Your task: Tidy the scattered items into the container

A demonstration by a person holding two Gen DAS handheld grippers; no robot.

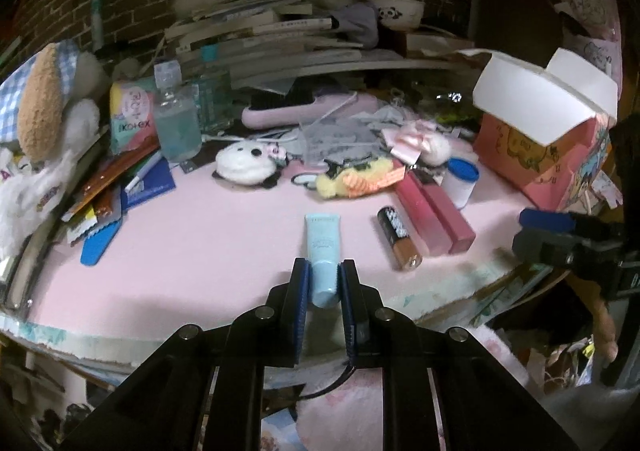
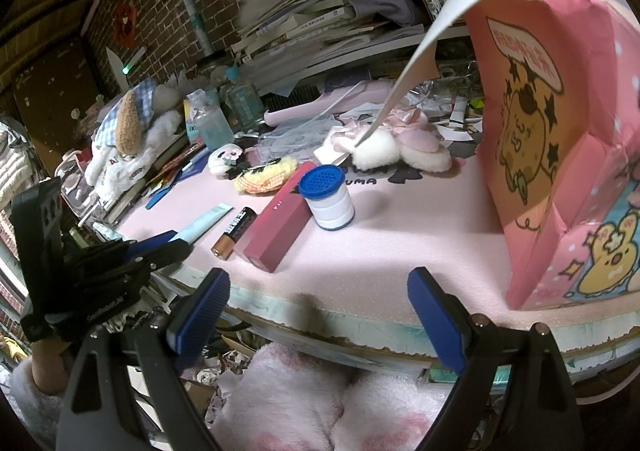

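My left gripper (image 1: pixel 323 271) is shut on the cap end of a light blue tube (image 1: pixel 323 247) that lies on the pink table mat (image 1: pixel 200 235). The tube also shows in the right wrist view (image 2: pixel 204 223). A battery (image 1: pixel 398 237), a dark pink box (image 1: pixel 434 217) and a white jar with a blue lid (image 1: pixel 460 177) lie to its right. The pink cartoon box (image 1: pixel 548 139) stands open at the far right; in the right wrist view it (image 2: pixel 560 155) is close on the right. My right gripper (image 2: pixel 318 295) is open and empty at the table's front edge.
Plush toys (image 1: pixel 44 131), a panda pouch (image 1: pixel 248 163), a yellow plush item (image 1: pixel 352 177), bottles (image 1: pixel 176 123) and snack packets (image 1: pixel 108 187) crowd the back and left. Stacked books (image 1: pixel 272 35) sit behind. The left gripper shows in the right wrist view (image 2: pixel 160 245).
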